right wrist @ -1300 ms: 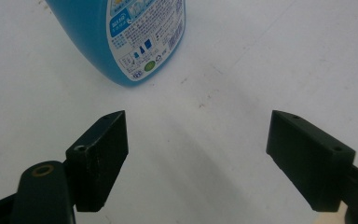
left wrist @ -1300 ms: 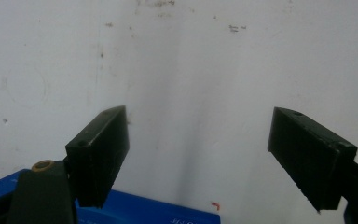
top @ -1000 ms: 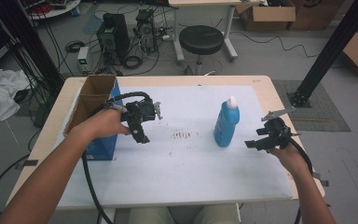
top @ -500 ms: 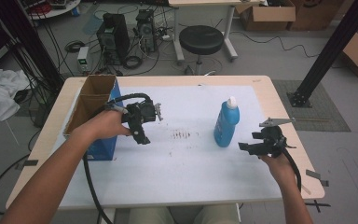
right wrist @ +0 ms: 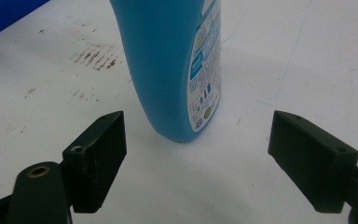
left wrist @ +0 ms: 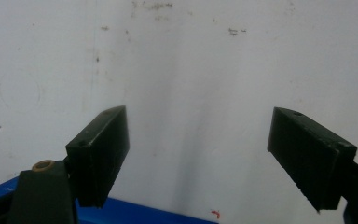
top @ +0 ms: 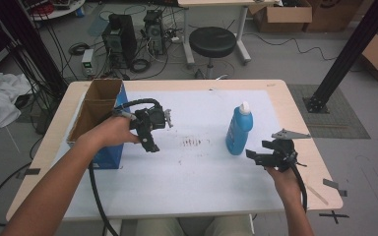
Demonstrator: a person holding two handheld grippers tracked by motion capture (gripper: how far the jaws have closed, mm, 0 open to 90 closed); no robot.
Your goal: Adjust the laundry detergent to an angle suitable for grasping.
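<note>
You held the right claw (top: pixel 257 156) spread wide and empty, aimed at the blue bottle (top: pixel 238 129) standing upright just beside it on the table (top: pixel 187 196), while your left claw (top: pixel 151 142), also spread, hovered beside the cardboard box (top: pixel 94 105).
</note>
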